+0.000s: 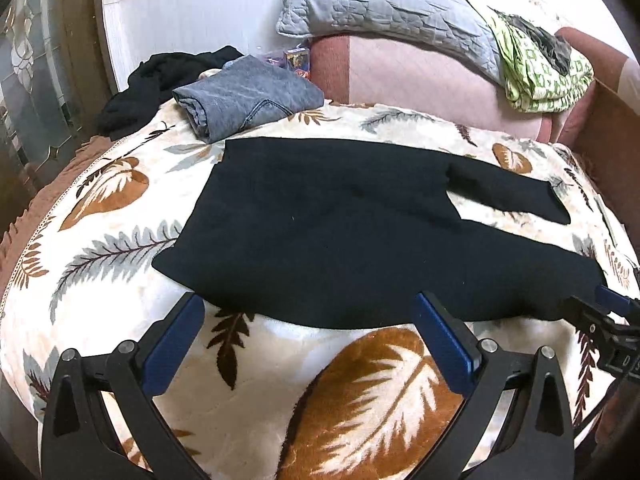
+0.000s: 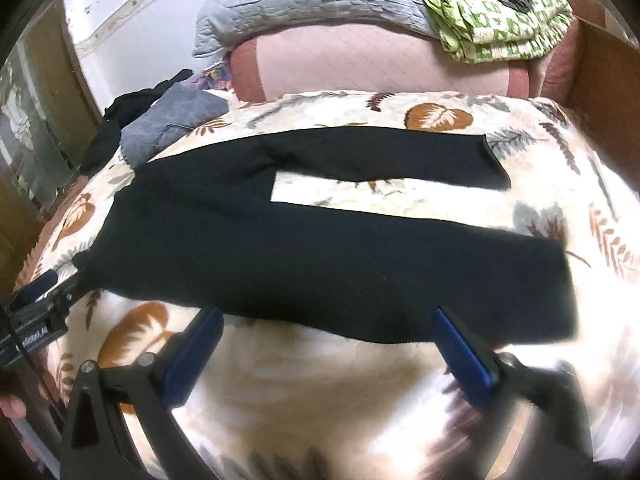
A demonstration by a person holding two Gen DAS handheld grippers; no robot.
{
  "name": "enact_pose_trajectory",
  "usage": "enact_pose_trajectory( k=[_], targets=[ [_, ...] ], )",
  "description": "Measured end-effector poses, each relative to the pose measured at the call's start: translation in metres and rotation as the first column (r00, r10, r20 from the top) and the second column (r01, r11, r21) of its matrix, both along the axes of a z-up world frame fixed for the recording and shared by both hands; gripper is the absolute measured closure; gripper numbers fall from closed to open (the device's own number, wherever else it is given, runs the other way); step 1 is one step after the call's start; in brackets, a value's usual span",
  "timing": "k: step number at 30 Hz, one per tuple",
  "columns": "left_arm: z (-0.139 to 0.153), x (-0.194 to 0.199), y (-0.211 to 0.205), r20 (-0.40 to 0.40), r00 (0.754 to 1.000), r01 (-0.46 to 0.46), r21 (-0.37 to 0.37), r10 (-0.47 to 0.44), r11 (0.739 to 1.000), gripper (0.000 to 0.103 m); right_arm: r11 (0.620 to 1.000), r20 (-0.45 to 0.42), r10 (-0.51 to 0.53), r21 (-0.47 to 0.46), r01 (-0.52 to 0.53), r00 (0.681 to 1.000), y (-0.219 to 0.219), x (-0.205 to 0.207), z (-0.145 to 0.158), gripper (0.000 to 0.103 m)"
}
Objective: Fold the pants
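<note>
Black pants [image 1: 340, 224] spread flat on a leaf-patterned blanket [image 1: 120, 248] on the bed, waist end to the left, two legs running to the right with a strip of blanket showing between them. Near leg longer in view, far leg ending short of the right edge.

Left hand-held gripper [image 1: 310, 336] just before the near edge of the pants at the waist end, blue fingers [image 1: 176, 344] spread wide, nothing between them. Right hand-held gripper [image 2: 332, 344] at the near edge of the near leg, likewise wide open and empty; right-hand view slightly blurred.

Far left on the blanket: folded grey jeans [image 1: 248, 92], with a heap of dark clothing [image 1: 144, 84] behind them. Farther back, a grey quilted pillow [image 1: 384, 4] and a green-and-white patterned cloth [image 1: 544, 76] on a pink cushion [image 1: 420, 80].
</note>
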State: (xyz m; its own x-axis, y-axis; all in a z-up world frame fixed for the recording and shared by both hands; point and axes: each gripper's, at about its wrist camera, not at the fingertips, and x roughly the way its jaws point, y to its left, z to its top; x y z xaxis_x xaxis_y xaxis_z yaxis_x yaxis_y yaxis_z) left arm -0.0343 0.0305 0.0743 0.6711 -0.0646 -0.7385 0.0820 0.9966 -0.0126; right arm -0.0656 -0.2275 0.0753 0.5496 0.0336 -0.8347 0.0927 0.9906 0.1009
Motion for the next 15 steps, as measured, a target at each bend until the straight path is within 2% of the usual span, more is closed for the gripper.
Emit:
enact_pose_trajectory(
  k=[2, 7, 9, 15],
  targets=[
    [0.001, 0.001, 0.001, -0.004, 1.000, -0.002, -0.005, 0.002, 1.000, 0.000, 1.000, 0.009, 0.001, -0.025, 0.000, 1.000, 0.002, -0.004, 0.002, 0.000],
    [0.000, 0.001, 0.005, -0.006, 1.000, -0.001, -0.027, 0.001, 1.000, 0.000, 1.000, 0.043, -0.007, -0.004, 0.007, 0.999, 0.002, -0.010, -0.001, 0.001],
    [-0.001, 0.000, 0.005, 0.007, 1.000, -0.005, -0.005, 0.005, 1.000, 0.000, 1.000, 0.055, -0.001, -0.009, 0.002, 0.998, 0.003, -0.011, -0.003, 0.001],
    [-0.006, 0.003, 0.011, -0.013, 1.000, -0.021, -0.016, 0.021, 1.000, 0.000, 1.000, 0.077, 0.003, -0.030, -0.001, 0.997, 0.006, -0.013, -0.007, 0.001]
  ],
)
